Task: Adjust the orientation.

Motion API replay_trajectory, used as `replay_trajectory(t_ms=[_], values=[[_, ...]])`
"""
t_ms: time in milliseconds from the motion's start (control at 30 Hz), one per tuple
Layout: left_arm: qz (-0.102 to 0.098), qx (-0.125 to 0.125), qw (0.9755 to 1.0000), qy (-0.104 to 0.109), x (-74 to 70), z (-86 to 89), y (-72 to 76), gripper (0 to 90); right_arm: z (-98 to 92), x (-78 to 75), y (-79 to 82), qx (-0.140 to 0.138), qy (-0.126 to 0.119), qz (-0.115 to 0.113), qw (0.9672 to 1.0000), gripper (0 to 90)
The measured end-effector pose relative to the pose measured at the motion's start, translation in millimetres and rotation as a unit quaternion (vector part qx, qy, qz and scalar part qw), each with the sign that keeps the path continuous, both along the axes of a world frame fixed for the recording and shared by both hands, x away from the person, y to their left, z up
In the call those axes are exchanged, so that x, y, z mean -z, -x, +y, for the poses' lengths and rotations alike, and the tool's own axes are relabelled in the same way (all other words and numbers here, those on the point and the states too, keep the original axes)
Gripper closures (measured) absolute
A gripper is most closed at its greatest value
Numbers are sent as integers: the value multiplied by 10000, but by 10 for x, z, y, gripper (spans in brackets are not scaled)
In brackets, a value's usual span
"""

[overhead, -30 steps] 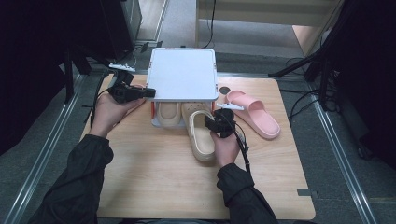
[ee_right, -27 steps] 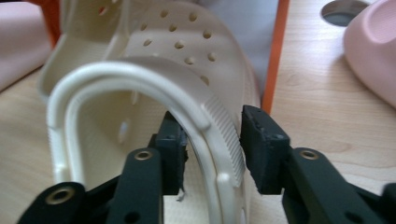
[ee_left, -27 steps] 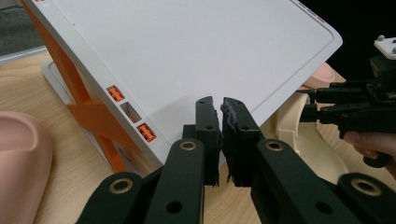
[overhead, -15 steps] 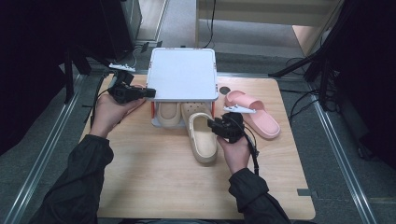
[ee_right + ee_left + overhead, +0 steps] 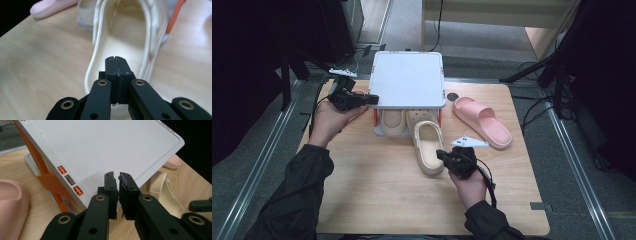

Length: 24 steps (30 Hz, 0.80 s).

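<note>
The fingers of the right gripper (image 5: 116,65) have just been closing and are now pressed together with nothing between them. Directly ahead of their tips lies the cream clog (image 5: 125,42), its heel end nearest to them and its toe under the white shoe rack (image 5: 408,80). In the high view this gripper (image 5: 443,155) sits just beside the clog's heel; I cannot tell if it touches.

The left gripper (image 5: 118,177) has its fingers almost shut on the edge of the rack's white top board (image 5: 105,147). Beyond the right fingers, well apart, a pink slipper (image 5: 482,121) lies on the wooden table (image 5: 377,200).
</note>
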<state>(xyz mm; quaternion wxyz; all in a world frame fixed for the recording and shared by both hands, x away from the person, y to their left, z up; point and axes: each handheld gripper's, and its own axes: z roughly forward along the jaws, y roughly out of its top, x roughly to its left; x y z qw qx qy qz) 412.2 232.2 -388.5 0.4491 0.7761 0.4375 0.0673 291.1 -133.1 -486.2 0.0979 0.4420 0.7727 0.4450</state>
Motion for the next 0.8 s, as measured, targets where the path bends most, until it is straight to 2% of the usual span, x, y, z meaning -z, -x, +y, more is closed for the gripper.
replay_trajectory(t_ms=[100, 133, 267, 367, 400, 533, 667, 800], values=[[-1, -1, 10000, 1, 0, 1, 0, 842, -20, 51, 72, -33, -2, 99, 9999, 900], [-1, -2, 10000, 1, 0, 0, 2, 842, -29, 105, 145, -82, 48, 168, 9998, 900], [-16, -4, 10000, 5, 2, -1, 3, 841, -25, 176, 231, -164, 148, 248, 9994, 900], [-16, -2, 10000, 8, 2, -1, 3, 841, -19, 201, 240, -179, 196, 285, 9992, 900], [-18, -1, 10000, 5, 2, 0, 3, 841, -4, 242, 223, -189, 307, 337, 9988, 900], [-13, 5, 10000, 3, 2, 1, 2, 842, -22, 249, 214, -222, 229, 360, 9988, 900], [-26, 6, 10000, 0, 3, 0, 4, 842, -21, 268, 233, -281, 244, 489, 9981, 900], [-28, 6, 10000, -9, 2, -2, 4, 841, 49, 383, 258, -353, 453, 632, 9963, 900]])
